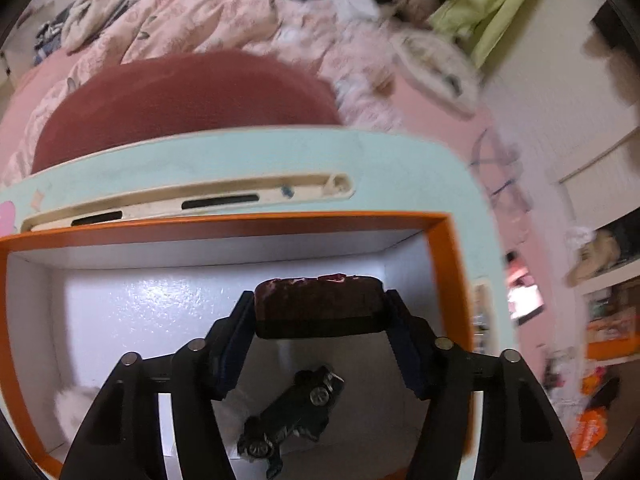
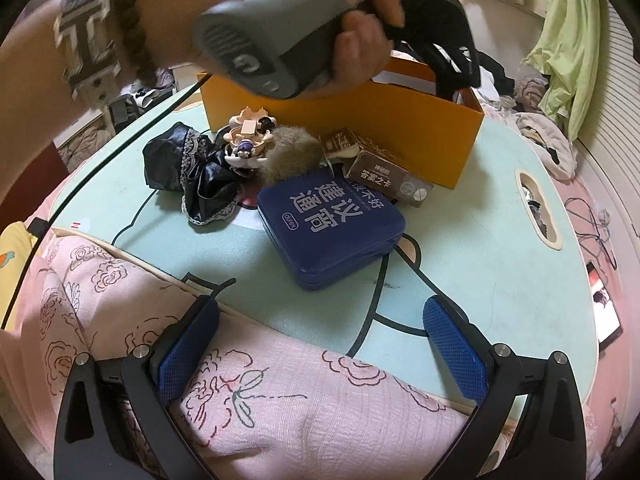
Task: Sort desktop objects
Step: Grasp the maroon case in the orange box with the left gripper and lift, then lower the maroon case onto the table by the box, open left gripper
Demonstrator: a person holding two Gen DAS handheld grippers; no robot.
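My left gripper (image 1: 320,312) is shut on a dark red box (image 1: 320,306) and holds it over the open orange box (image 1: 224,222), which has a white inside. A dark toy car (image 1: 292,416) lies on the box's floor below. In the right wrist view my right gripper (image 2: 320,340) is open and empty above the pink quilt, near the table's front edge. Ahead of it lie a blue tin (image 2: 332,228), a brown card box (image 2: 390,178), a fur ball (image 2: 294,154), a small figurine (image 2: 248,144) and a dark lace cloth (image 2: 196,172). The orange box (image 2: 360,120) stands behind them.
The light-green table (image 2: 460,240) has a slot handle (image 2: 538,210) at its right side. A pink flowered quilt (image 2: 260,400) covers the near edge. A red cushion (image 1: 188,108) and bedding lie beyond the table. The hand with the left gripper's handle (image 2: 272,40) hangs over the orange box.
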